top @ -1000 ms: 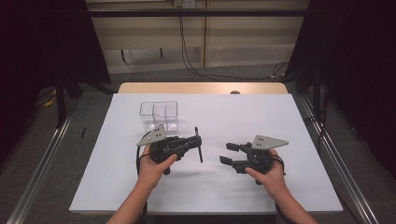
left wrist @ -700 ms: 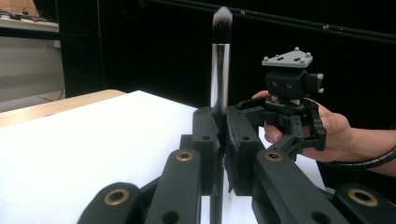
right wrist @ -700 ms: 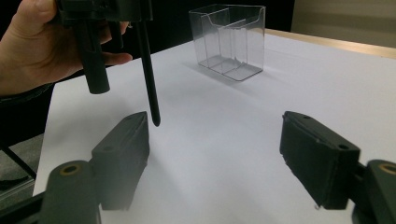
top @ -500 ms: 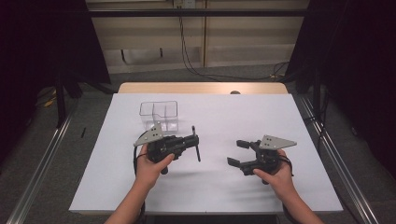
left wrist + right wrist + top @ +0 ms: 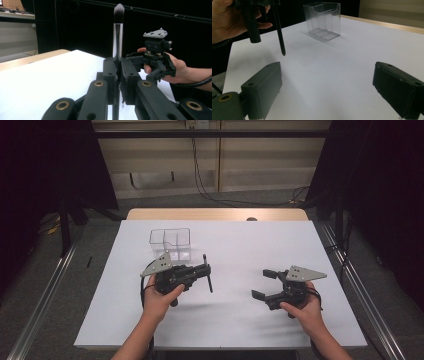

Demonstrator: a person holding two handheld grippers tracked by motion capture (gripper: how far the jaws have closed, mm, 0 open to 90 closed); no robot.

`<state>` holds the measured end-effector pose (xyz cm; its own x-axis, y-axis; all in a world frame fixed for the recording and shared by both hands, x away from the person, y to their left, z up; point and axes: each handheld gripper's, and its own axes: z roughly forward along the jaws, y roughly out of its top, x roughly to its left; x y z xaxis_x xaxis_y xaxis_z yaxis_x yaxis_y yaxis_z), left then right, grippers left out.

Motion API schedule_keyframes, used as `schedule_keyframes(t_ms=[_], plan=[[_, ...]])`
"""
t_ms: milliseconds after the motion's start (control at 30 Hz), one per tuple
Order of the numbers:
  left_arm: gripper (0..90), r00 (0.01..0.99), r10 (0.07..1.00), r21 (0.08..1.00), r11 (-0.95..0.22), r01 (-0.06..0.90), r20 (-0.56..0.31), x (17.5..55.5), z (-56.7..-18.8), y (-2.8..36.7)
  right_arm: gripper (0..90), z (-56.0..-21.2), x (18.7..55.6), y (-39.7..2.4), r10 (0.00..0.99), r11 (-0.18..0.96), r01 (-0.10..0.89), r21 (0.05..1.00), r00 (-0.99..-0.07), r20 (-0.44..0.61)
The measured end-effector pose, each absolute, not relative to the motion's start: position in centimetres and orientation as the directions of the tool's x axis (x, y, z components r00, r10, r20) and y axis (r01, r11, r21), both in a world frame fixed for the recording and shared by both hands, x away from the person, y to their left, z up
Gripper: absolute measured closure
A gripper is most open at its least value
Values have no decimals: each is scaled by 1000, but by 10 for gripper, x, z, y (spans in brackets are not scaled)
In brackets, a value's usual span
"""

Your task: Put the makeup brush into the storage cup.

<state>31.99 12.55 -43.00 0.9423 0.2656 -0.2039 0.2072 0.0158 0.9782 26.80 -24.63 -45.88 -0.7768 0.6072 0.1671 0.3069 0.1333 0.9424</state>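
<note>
1. Pinching a makeup brush [image 5: 207, 272], the left gripper [image 5: 202, 272] has its black jaws pressed together on the thin handle, above the white table [image 5: 235, 245].
2. In the left gripper view the brush [image 5: 117, 35] stands upright between the jaws: a shiny metal ferrule, and on top a soft, rounded tuft of dark bristles with pale tips.
3. In the right gripper view the handle [image 5: 279, 30] is a slim black rod that narrows to a rounded end and hangs just above the table [image 5: 342, 62], without touching it.
4. The right gripper [image 5: 265, 284] is spread wide; its jaws have just been opening, and nothing is between its blocky, matte black pads [image 5: 263, 85].
5. A clear plastic box [image 5: 171, 242] with thin walls and an inner divider stands behind the left gripper, near it but apart.
6. The table cover is smooth and plain white, with a wooden edge at the far side.
</note>
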Motion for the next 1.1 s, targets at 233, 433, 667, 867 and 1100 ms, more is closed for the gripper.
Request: schedule_keyframes(t_ms=[233,433,667,867,1100], plan=[[839,941,274,979,7,203,-197,320,-430,127,46,-458,266,-253,618,136,304,943,-770,159],[838,940,284,980,-4,198,-189,320,-430,130,39,-459,264,-257,624,147,305,941,-766,151],[839,937,297,981,-12,194,-182,321,-430,134,26,-459,262,-262,627,153,306,940,-765,147],[838,935,303,981,-12,196,-183,321,-430,136,24,-459,260,-265,630,154,306,939,-763,146],[839,933,311,981,-16,195,-180,321,-430,138,24,-458,257,-270,634,171,303,938,-762,130]])
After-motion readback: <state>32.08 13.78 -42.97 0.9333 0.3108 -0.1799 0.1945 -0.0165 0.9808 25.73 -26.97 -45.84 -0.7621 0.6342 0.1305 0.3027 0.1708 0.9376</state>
